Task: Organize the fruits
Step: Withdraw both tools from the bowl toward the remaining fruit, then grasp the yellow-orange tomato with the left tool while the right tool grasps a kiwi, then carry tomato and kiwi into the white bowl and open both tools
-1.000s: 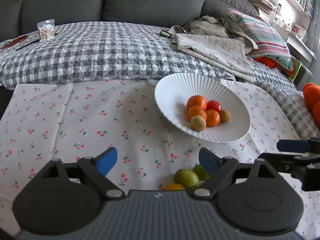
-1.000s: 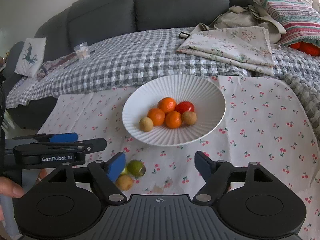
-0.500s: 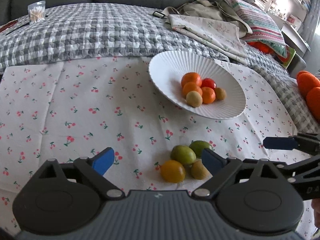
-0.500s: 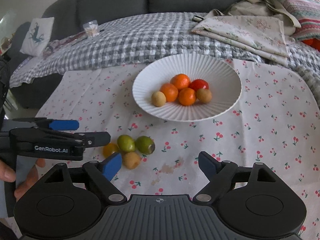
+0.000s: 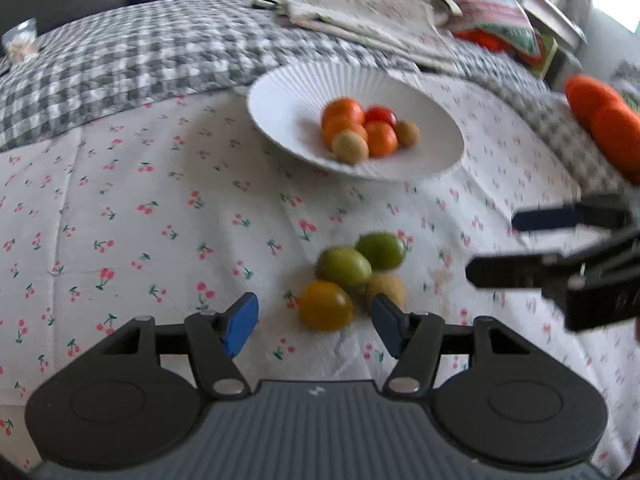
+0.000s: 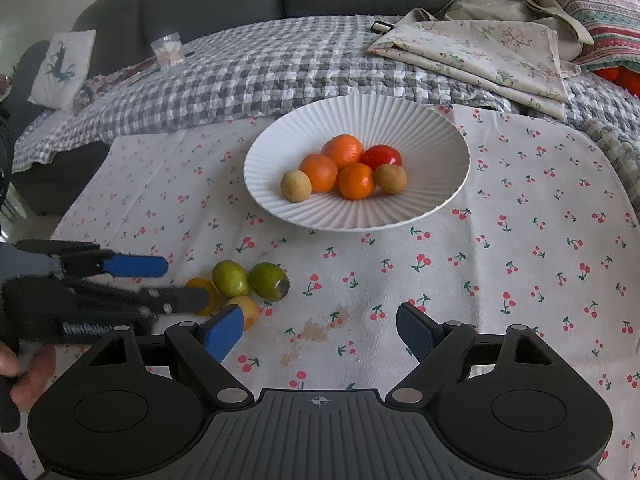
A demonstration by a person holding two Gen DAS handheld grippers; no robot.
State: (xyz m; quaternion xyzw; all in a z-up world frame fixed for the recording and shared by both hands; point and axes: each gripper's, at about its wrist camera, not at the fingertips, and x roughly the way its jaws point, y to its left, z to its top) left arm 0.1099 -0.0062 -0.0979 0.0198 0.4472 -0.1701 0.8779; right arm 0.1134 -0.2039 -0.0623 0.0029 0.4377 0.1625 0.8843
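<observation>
Several loose fruits lie in a cluster on the cherry-print cloth: two green ones (image 5: pixel 344 266) (image 6: pixel 231 278), a tan one (image 5: pixel 386 288) and a yellow one (image 5: pixel 326 310). My left gripper (image 5: pixel 314 324) is low over the cluster, and its jaws are closing. The yellow fruit sits between the blue pads, which do not touch it. Beyond the cluster, a white ribbed plate (image 6: pixel 360 120) holds several fruits: oranges, a red one and two tan ones. My right gripper (image 6: pixel 320 328) hovers open over bare cloth to the right of the cluster, with nothing between its fingers.
A brownish stain (image 6: pixel 316 326) marks the cloth near the right gripper. Behind the plate are a grey checked blanket (image 6: pixel 248 68), a folded floral cloth (image 6: pixel 480 52), a striped pillow (image 6: pixel 600 8) and a dark sofa. Orange plush shapes (image 5: pixel 604 120) lie at the right.
The left gripper has sunk toward the loose fruits and its jaws have narrowed, so the yellow fruit now lies between them. The right gripper has hardly moved.
</observation>
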